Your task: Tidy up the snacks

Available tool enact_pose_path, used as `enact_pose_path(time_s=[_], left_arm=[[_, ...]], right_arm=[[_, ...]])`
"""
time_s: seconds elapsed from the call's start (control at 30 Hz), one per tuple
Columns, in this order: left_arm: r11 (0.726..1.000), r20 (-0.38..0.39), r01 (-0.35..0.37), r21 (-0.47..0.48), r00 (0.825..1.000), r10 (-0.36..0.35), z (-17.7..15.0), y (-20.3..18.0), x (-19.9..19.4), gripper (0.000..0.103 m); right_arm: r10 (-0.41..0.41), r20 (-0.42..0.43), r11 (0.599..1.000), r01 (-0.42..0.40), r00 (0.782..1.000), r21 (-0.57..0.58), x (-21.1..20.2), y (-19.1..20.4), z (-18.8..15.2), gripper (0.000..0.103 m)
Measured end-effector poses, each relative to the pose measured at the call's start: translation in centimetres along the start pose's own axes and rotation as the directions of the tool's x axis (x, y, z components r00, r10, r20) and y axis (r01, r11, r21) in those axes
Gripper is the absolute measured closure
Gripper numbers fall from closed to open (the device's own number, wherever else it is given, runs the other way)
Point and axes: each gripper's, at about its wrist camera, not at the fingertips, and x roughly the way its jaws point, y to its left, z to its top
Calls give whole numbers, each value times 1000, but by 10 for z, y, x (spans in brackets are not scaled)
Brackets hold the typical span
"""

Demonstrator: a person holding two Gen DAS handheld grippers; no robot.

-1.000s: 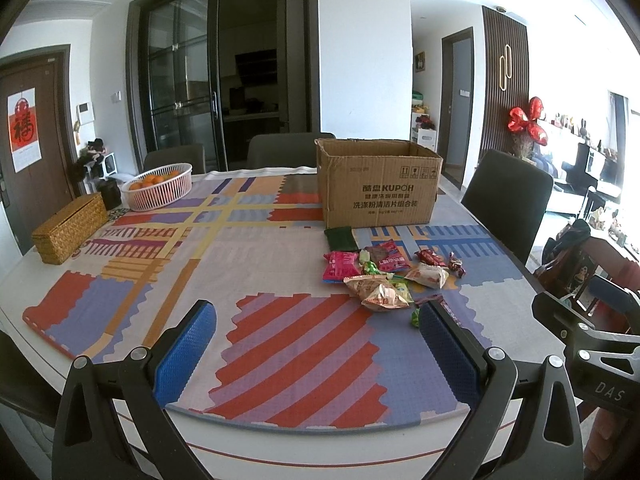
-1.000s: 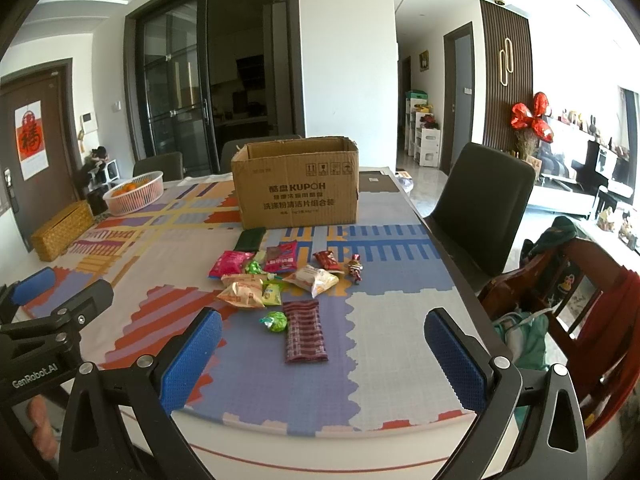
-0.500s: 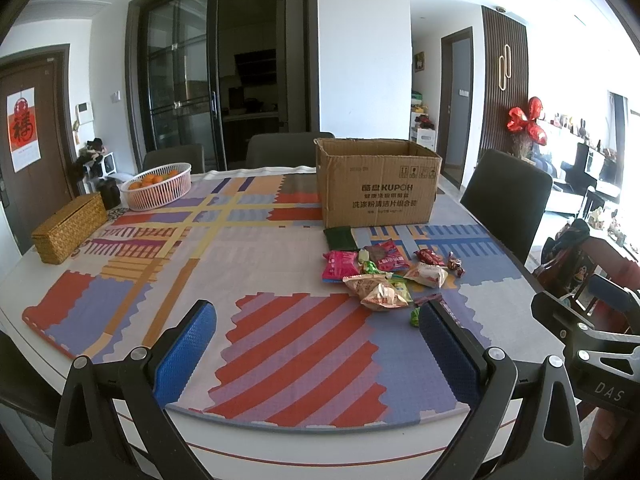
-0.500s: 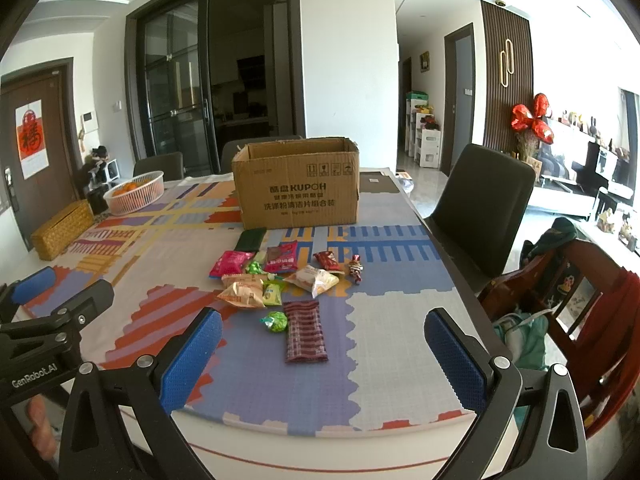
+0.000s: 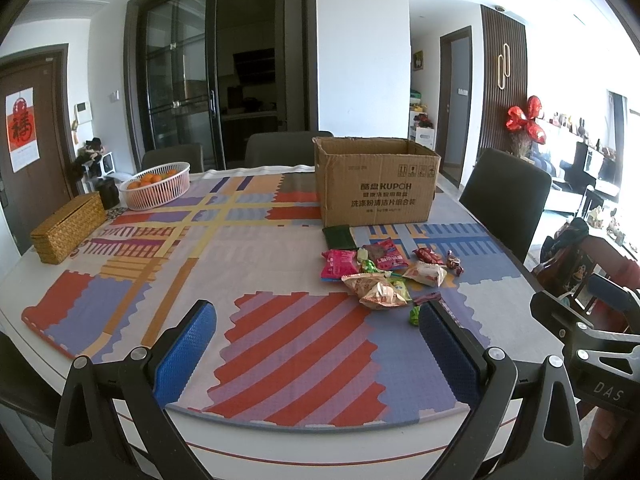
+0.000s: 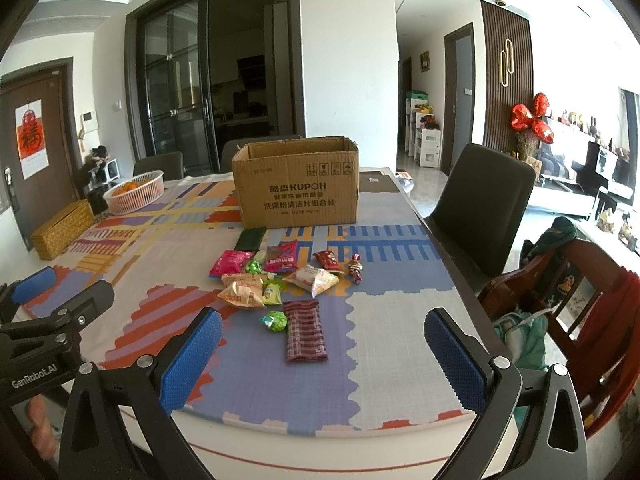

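A big table (image 6: pixel 416 436) wears a bright patchwork mat (image 6: pixel 392 344). An open cardboard box (image 6: pixel 298 196) sits on it, toward the far side. Just in front of the box lies a pile of snacks (image 6: pixel 280 280), with a dark red striped packet (image 6: pixel 305 330) nearest the edge. A white basket of oranges (image 5: pixel 158 186) stands far left. The left gripper (image 5: pixel 316 350) and right gripper (image 6: pixel 324 354) hang above the near edge, fingers spread wide, holding nothing.
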Motion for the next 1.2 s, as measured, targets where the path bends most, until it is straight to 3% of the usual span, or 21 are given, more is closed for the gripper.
enact_pose_path(time_s=[0.8,1.2], left_arm=[[999,-34,21,30,999,-20,-4,-4,17,0],[994,-83,91,54,993,-87,8,0,63,17]], right_arm=[[22,-47,1000,-23,999,-21,22,0,-8,1],[71,-118,993,-81,990,-81,70,16,-13,11]])
